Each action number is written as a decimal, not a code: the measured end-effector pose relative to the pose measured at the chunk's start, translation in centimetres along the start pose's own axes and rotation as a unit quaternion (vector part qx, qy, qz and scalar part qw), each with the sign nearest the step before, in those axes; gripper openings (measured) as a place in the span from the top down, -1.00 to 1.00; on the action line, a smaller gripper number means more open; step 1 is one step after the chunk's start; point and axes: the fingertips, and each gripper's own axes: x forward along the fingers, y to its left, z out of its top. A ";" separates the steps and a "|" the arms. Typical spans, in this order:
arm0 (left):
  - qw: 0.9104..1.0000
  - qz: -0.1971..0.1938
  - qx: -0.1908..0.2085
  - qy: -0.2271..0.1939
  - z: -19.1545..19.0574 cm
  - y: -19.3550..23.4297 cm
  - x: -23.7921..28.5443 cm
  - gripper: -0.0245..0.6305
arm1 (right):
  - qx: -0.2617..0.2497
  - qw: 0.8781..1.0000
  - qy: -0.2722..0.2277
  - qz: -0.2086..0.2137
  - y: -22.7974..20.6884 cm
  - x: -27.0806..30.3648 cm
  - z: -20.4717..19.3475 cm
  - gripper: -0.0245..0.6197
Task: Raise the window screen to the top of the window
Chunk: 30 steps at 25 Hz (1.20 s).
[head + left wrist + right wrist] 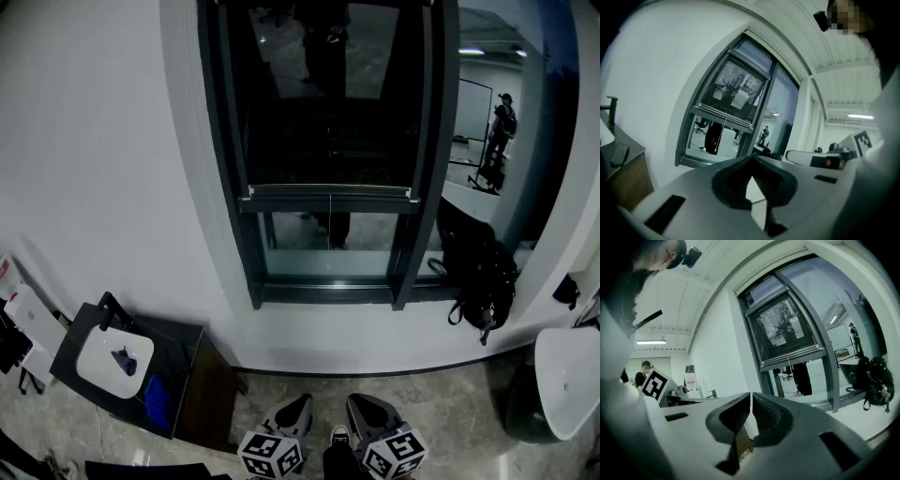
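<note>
You held the left gripper [298, 405] and the right gripper [364, 405] low at 6 o'clock, side by side just in front of your shoe and well apart from the tall dark-framed window [230, 187] at 12 o'clock. That looked like a waiting pose: both pointed toward the window, but neither had reached for anything. In each gripper view the ribbed pads were pressed together tip to tip with nothing between them, which suited a moment when there was nothing to carry.

The dark mesh window screen [328, 112] was your target. It filled the upper part of the opening at 12 o'clock, and its pale horizontal bottom rail [328, 195] sat well below the middle of the window. Under the rail a band of clear glass was left bare down to the sill. A thin cord [330, 225] hung straight down from the centre of the rail, and it was probably the part to grip. The screen seemed level, with its rail square across the frame. With the rail that low, almost the whole lift remained.

A black backpack [483, 272] leaned by the frame at 3 o'clock.
</note>
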 end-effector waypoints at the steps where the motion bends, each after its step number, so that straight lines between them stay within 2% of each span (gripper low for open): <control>1: 1.000 0.003 -0.001 -0.001 0.4 0.6 1.3 0.92 | 0.002 1.000 0.002 0.001 -1.1 1.1 0.2 0.85; 5: 1.000 0.018 -0.001 -0.010 2.1 3.6 6.8 0.92 | 0.004 1.000 0.005 0.009 -6.1 6.1 1.7 0.85; 12: 0.999 0.037 0.002 -0.024 7.3 6.9 17.9 0.92 | -0.020 0.998 0.000 0.052 -14.3 14.2 7.0 0.86; 19: 0.998 0.047 0.026 -0.021 11.4 9.3 25.1 0.92 | 0.000 0.997 0.009 0.072 -20.2 21.0 8.3 0.87; 24: 0.998 0.057 0.034 -0.014 13.2 13.1 28.7 0.92 | 0.007 0.998 0.016 0.054 -23.3 24.8 8.8 0.87; 30: 0.995 0.067 0.061 -0.028 16.5 19.5 34.9 0.92 | 0.018 0.999 0.029 0.013 -28.5 29.8 10.3 0.87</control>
